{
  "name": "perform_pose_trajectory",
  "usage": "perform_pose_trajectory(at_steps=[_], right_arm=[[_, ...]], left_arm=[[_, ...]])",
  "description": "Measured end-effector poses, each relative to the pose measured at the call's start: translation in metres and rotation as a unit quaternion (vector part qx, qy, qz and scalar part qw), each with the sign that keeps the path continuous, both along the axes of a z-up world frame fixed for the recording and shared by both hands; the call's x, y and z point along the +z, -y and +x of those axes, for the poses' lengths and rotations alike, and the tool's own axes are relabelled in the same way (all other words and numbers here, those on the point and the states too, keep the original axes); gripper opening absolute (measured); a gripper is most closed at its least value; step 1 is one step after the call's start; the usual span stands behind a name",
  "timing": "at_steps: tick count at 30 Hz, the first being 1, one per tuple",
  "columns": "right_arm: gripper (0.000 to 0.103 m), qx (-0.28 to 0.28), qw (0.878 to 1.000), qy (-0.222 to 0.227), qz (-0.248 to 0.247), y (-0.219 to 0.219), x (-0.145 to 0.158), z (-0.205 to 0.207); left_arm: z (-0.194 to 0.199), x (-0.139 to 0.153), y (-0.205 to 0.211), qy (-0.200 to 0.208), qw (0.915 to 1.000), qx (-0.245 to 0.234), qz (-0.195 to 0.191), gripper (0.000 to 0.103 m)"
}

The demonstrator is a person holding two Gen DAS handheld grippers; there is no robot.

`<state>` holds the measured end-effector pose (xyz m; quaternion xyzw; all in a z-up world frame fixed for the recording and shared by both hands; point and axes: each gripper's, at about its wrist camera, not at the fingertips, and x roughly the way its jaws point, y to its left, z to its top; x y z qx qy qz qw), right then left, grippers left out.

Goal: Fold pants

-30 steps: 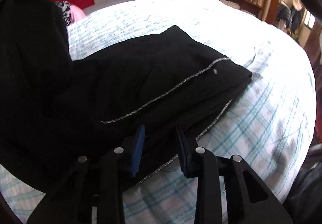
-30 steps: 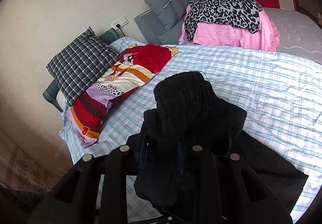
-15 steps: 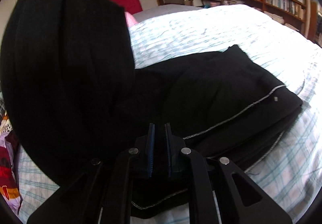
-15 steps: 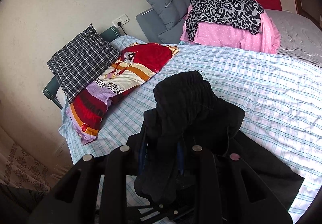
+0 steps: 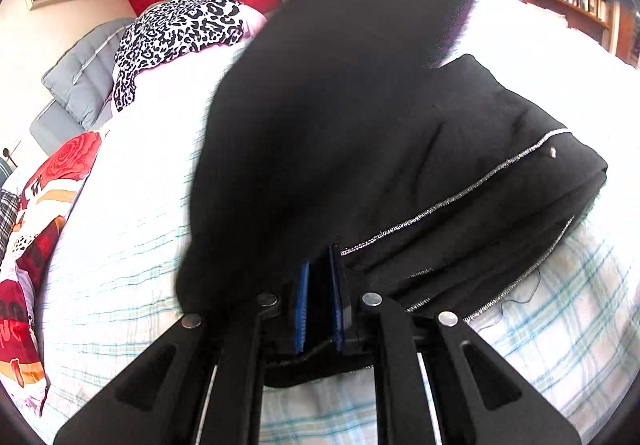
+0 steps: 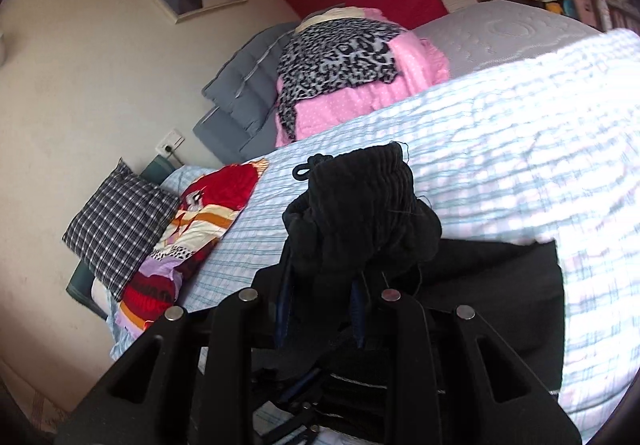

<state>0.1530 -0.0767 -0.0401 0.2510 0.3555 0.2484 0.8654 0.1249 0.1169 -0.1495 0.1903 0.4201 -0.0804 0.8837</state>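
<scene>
Left wrist view shows our left gripper (image 5: 319, 299) with its blue pads (image 5: 301, 297) nearly together, having just been closing, and a thin edge of the black pants (image 5: 460, 165) pinched between them. The pants lie partly folded on the checked bedsheet (image 5: 560, 305), silver seam trim along the near side, and a lifted flap of the same cloth hangs blurred across the upper middle of the frame. Right wrist view shows our right gripper (image 6: 320, 315) clamped on the bunched ribbed waistband (image 6: 360, 197), its jaws a little apart around the thick wad, held above the sheet. We judge this to be the fold-over step: 1 end is pinned low while the waistband end is carried across. Next we need to lay the waistband down squarely over the folded part, edges lined up, then let go with both grippers without dragging the layers
</scene>
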Motion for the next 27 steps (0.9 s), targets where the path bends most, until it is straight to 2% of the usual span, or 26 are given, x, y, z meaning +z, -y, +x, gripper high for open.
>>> perform_pose_trajectory(at_steps=[5, 8, 9, 10, 13, 16, 19, 21, 24, 26, 27], right_arm=[[0.025, -0.029, 0.996, -0.076, 0.028, 0.04, -0.071, -0.026], [0.035, -0.034, 0.993, -0.105, 0.047, 0.053, -0.09, -0.036], [0.048, -0.046, 0.992, -0.109, 0.04, 0.058, -0.091, -0.039], [0.053, -0.062, 0.992, -0.108, 0.028, 0.062, -0.09, -0.043], [0.053, -0.099, 0.99, -0.103, 0.012, 0.08, -0.087, -0.052], [0.053, -0.125, 0.989, -0.063, -0.054, 0.086, -0.067, -0.059], [0.054, -0.117, 0.99, -0.036, -0.067, 0.079, -0.05, -0.056], [0.062, -0.1, 0.993, -0.031, -0.062, 0.069, -0.047, -0.048], [0.062, -0.062, 0.996, -0.031, -0.063, 0.042, -0.048, -0.032], [0.061, -0.045, 0.992, -0.055, -0.102, 0.022, -0.06, -0.021], [0.047, -0.043, 0.989, -0.065, -0.123, 0.015, -0.068, -0.017]], left_arm=[[-0.001, -0.004, -0.005, -0.017, 0.9998, -0.004, -0.01, 0.011], [-0.002, -0.002, -0.007, -0.021, 0.9997, -0.005, -0.01, 0.011], [-0.002, -0.002, -0.008, -0.023, 0.9997, -0.003, -0.01, 0.011], [-0.002, -0.002, -0.009, -0.024, 0.9996, -0.003, -0.011, 0.011], [-0.004, -0.002, -0.008, -0.024, 0.9997, -0.003, -0.009, 0.011], [-0.008, -0.004, -0.012, -0.028, 0.9995, 0.0, -0.015, 0.011], [-0.017, 0.0, -0.012, -0.031, 0.9992, 0.001, -0.023, 0.011], [-0.02, 0.0, -0.011, -0.031, 0.9993, 0.001, -0.02, 0.011], [-0.023, 0.001, -0.009, -0.03, 0.9994, 0.0, -0.015, 0.011], [-0.023, 0.001, -0.009, -0.031, 0.9994, 0.001, -0.015, 0.011], [-0.022, 0.001, -0.01, -0.032, 0.9994, 0.002, -0.015, 0.011]])
